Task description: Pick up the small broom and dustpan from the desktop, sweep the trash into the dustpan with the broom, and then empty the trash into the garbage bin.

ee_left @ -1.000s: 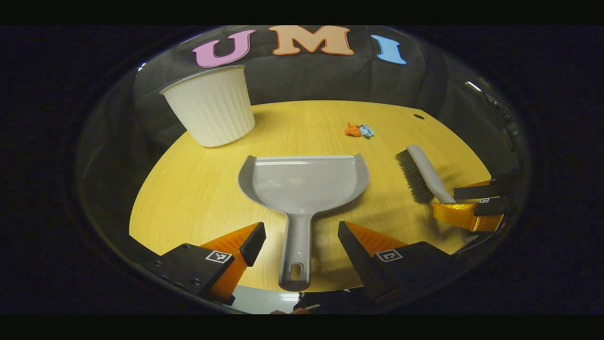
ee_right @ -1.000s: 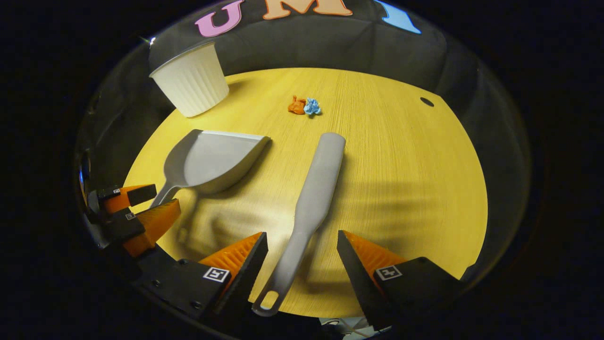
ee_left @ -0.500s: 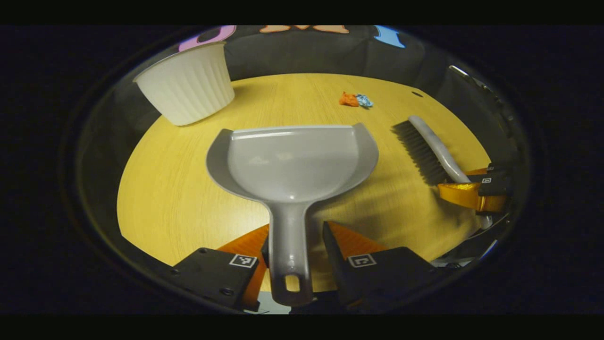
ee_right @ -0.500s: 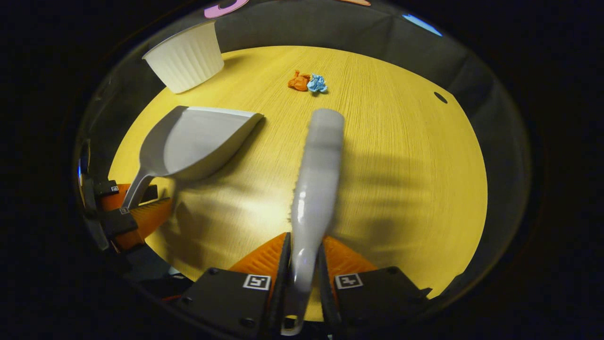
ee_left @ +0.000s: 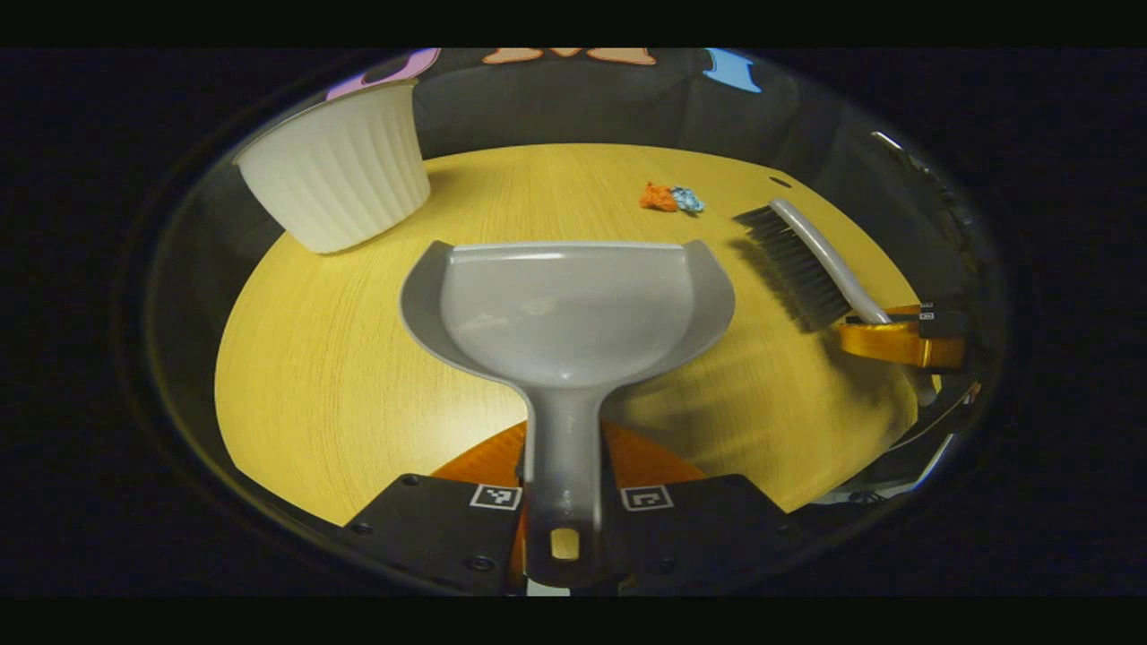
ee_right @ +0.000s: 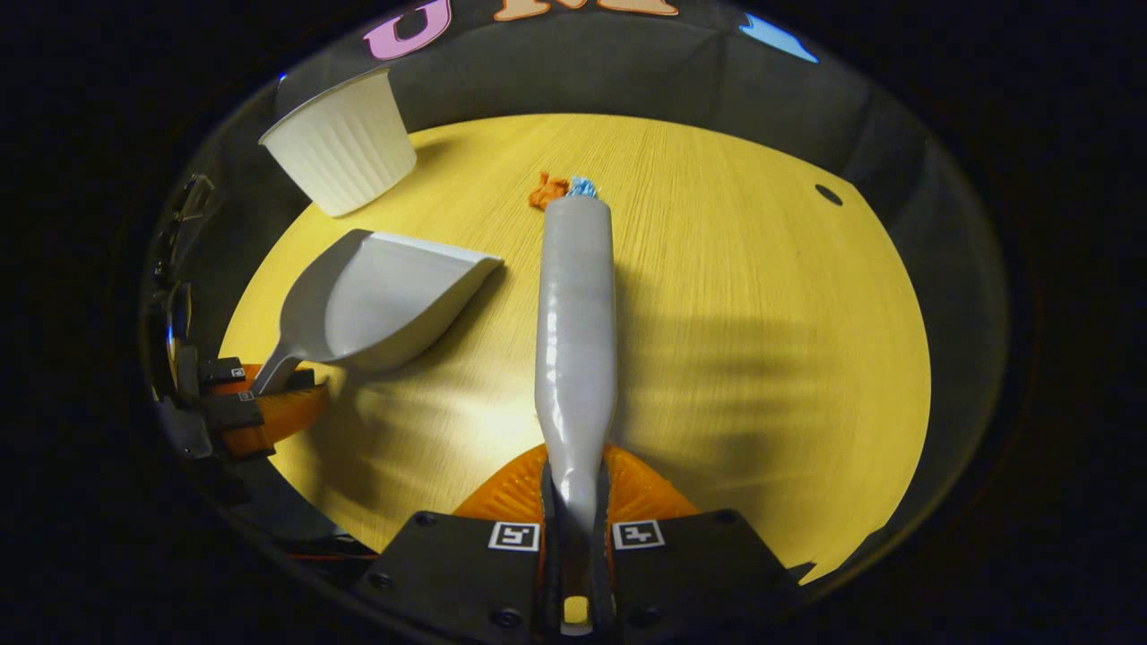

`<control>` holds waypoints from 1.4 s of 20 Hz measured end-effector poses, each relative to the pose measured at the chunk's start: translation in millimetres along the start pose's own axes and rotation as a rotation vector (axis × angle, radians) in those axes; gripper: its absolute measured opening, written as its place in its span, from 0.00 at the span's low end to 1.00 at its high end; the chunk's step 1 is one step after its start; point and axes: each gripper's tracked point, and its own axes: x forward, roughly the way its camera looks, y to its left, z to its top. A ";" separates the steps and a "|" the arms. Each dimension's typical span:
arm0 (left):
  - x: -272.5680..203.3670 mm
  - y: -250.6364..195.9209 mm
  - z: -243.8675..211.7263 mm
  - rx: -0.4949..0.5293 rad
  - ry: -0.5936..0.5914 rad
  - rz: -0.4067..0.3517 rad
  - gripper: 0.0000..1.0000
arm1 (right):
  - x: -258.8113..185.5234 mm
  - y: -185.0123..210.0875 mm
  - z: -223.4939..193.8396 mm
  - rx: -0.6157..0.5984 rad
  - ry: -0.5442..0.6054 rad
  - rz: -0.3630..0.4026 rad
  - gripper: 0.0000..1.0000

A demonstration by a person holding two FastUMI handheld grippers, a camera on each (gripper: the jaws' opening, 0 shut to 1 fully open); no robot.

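My left gripper (ee_left: 563,466) is shut on the handle of the grey dustpan (ee_left: 564,309), whose pan points away over the yellow table. My right gripper (ee_right: 575,488) is shut on the handle of the grey broom (ee_right: 576,313), held straight ahead with its back toward the camera. The broom's tip hides part of the trash, an orange scrap (ee_right: 541,192) and a blue scrap (ee_right: 582,186). In the left gripper view the broom (ee_left: 806,264) shows its dark bristles at the right, held by the right gripper (ee_left: 901,336), with the scraps (ee_left: 670,198) beyond. The dustpan (ee_right: 385,300) and left gripper (ee_right: 260,403) sit at the left of the right gripper view.
A white ribbed garbage bin (ee_left: 336,179) stands at the far left of the round wooden table (ee_left: 358,358); the right gripper view has the bin (ee_right: 340,143) at its upper left. A small dark hole (ee_right: 829,194) marks the table's far right. Black cloth walls surround the table.
Both grippers went from open around the handles to shut on them. The dustpan and the broom now stand lifted and straightened, and the broom's tip has swung over the scraps.
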 end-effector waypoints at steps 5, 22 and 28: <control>17.1 4.9 32.1 0.135 -0.036 -0.040 0.26 | 6.4 -50.7 68.9 0.012 -0.062 -0.090 0.15; 27.3 9.8 38.6 0.286 0.016 -0.097 0.24 | 51.6 -12.6 188.9 -0.738 0.093 -0.082 0.15; 26.0 9.3 35.3 0.284 -0.008 -0.090 0.28 | 24.2 27.1 173.4 -0.772 0.129 0.131 0.15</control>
